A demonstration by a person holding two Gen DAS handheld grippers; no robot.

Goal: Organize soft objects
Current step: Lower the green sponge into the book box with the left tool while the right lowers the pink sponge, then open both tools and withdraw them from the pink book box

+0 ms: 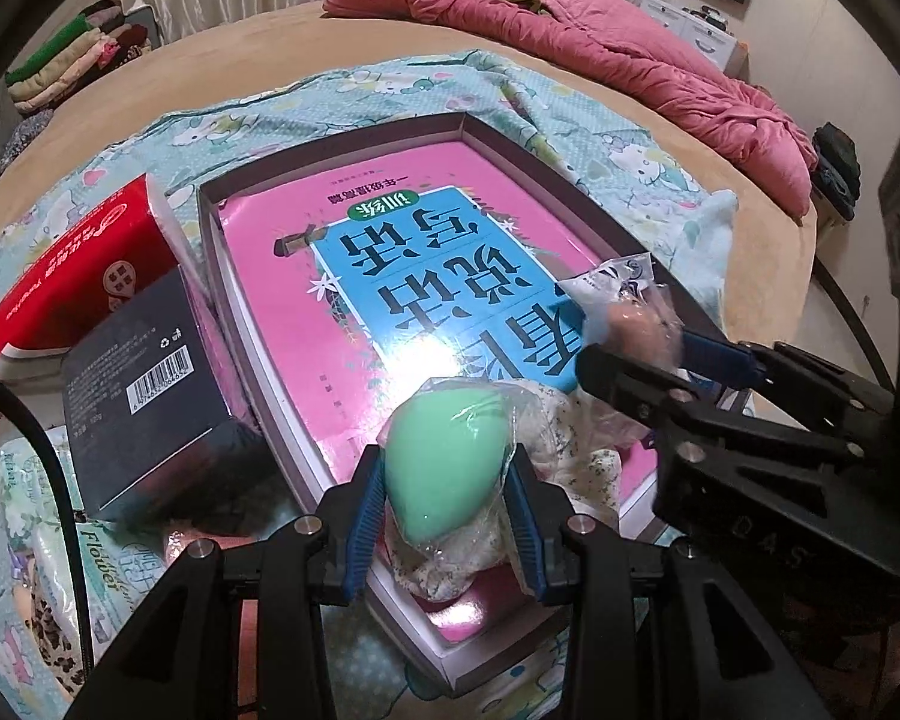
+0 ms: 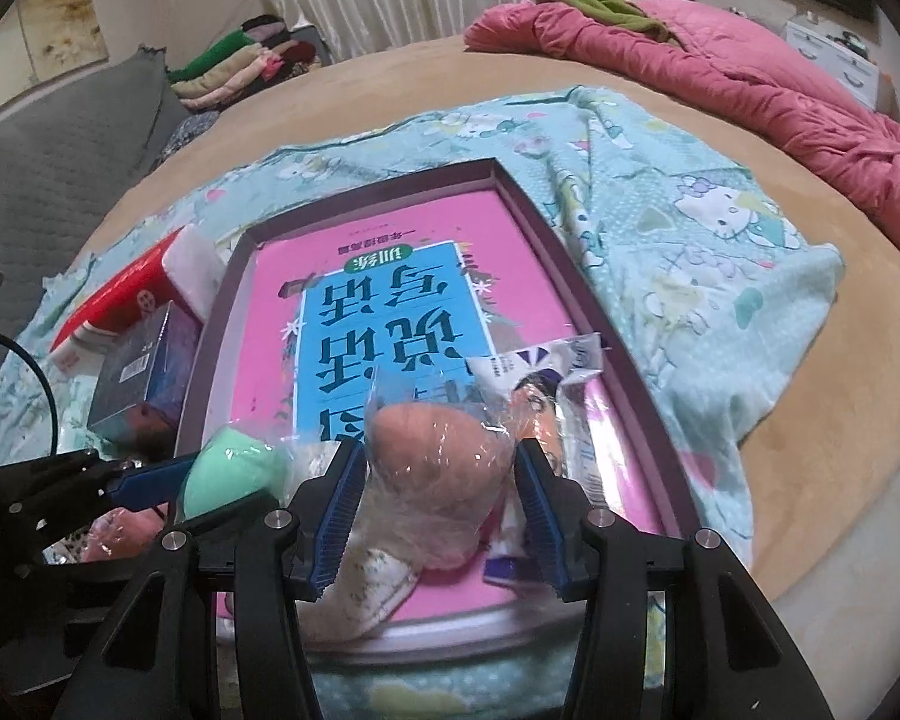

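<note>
A shallow purple box [image 1: 486, 138] [image 2: 576, 276] lies on a patterned cloth, with a pink and blue book [image 1: 426, 252] [image 2: 384, 312] flat inside it. My left gripper [image 1: 444, 480] is shut on a green egg-shaped sponge [image 1: 438, 468] [image 2: 228, 474] in clear wrap, held over the box's near end. My right gripper [image 2: 438, 480] [image 1: 648, 342] is shut on a peach sponge [image 2: 432, 462] [image 1: 636, 330] in clear wrap, over the box's right side. A white floral cloth [image 1: 576, 438] [image 2: 372, 594] lies in the box under both sponges.
A red tissue pack [image 1: 72, 276] [image 2: 120, 294] and a dark carton [image 1: 144, 372] [image 2: 138, 366] lie left of the box. A teal patterned cloth [image 2: 690, 240] covers the tan bed. A pink quilt [image 1: 600, 42] is bunched at the far side; folded clothes [image 1: 72, 60] are stacked far left.
</note>
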